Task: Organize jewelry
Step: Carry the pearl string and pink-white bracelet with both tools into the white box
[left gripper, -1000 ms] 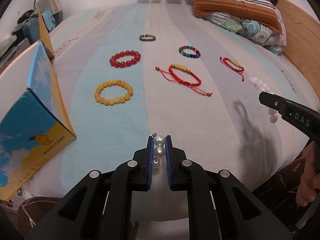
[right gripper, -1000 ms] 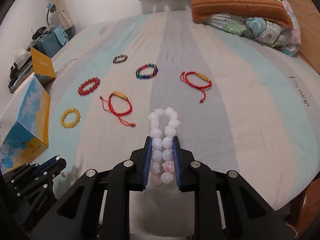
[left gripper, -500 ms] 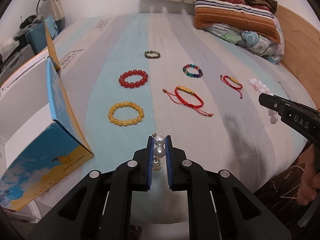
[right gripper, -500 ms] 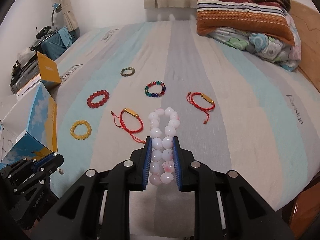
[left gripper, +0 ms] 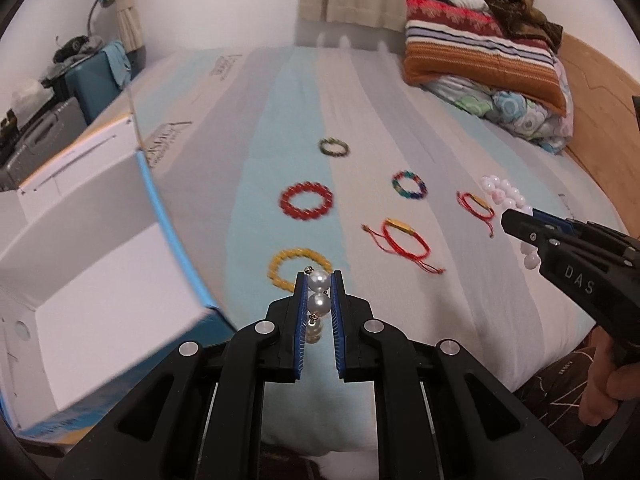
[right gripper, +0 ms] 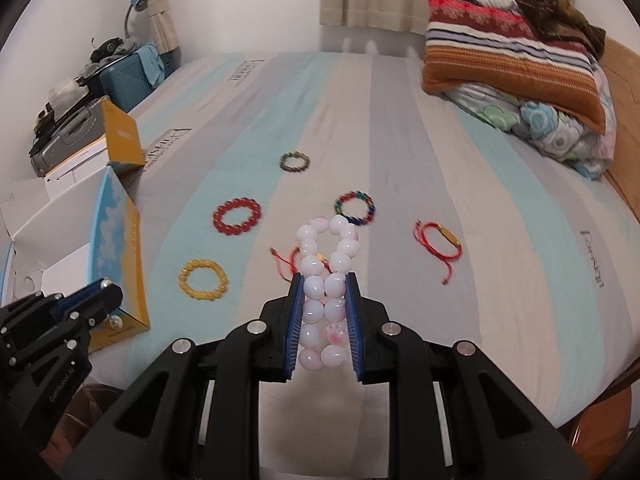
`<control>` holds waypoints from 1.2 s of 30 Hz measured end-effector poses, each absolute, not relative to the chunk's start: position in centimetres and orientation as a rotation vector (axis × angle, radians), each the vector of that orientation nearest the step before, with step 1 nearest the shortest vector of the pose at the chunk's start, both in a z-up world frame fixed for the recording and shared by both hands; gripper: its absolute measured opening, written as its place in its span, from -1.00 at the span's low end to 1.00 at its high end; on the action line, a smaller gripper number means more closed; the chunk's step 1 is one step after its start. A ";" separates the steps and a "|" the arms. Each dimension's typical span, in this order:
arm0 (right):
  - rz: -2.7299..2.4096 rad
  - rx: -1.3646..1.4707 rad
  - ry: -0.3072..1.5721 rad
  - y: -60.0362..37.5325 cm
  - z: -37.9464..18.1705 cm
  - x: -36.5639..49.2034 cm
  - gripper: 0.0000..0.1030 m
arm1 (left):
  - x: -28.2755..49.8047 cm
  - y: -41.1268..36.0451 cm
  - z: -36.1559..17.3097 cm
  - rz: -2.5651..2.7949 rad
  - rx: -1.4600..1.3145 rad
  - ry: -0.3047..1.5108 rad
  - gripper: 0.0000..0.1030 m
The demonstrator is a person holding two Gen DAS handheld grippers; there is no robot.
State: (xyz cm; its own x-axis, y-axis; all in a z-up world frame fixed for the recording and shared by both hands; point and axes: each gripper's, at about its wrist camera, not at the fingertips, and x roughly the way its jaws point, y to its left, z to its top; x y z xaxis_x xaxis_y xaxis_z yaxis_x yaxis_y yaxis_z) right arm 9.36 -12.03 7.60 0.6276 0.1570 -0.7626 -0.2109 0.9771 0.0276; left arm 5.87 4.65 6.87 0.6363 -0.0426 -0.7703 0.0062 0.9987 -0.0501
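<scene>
My left gripper (left gripper: 319,280) is shut on a pearl piece (left gripper: 319,303) and holds it above the bed's front edge, beside an open blue and white box (left gripper: 100,292). My right gripper (right gripper: 324,280) is shut on a pale pink bead bracelet (right gripper: 326,264) and holds it above the bed. On the striped bedspread lie a yellow bracelet (left gripper: 298,268), a red bead bracelet (left gripper: 306,200), a small green bracelet (left gripper: 334,147), a multicolour bracelet (left gripper: 409,185) and two red cord bracelets (left gripper: 404,238) (left gripper: 476,204). The right gripper shows in the left wrist view (left gripper: 520,216), the left gripper in the right wrist view (right gripper: 108,296).
A striped pillow (left gripper: 480,52) lies on a flowered quilt at the bed's far right. A wooden bed frame (left gripper: 600,92) runs along the right. An orange box flap (right gripper: 120,136), a teal case (right gripper: 128,76) and clutter stand at the left. Curtains hang at the back wall.
Both grippers have risen and pulled back, with their bracelets still held. The open box now shows its white inside at the left of the left wrist view.
</scene>
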 end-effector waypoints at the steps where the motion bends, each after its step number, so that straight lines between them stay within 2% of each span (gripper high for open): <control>1: 0.217 -0.075 0.864 -11.2 7.9 9.4 -0.63 | 5.9 5.2 7.1 -0.025 -0.050 0.880 -0.80; 24: 0.412 -0.135 0.785 4.1 11.6 8.8 -0.63 | 1.6 22.3 11.3 0.252 -0.167 0.835 -0.80; 36: 0.562 -0.232 0.752 14.0 10.6 6.7 -0.63 | -1.0 29.9 8.2 0.378 -0.254 0.888 -0.80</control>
State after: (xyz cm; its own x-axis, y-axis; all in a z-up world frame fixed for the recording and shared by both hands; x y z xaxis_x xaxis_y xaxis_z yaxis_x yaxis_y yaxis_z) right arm 6.73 13.96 10.59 0.5923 0.3979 -0.7006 -0.5591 0.8291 -0.0019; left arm -0.99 29.88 8.19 0.5717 0.2145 -0.7919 -0.4221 0.9046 -0.0597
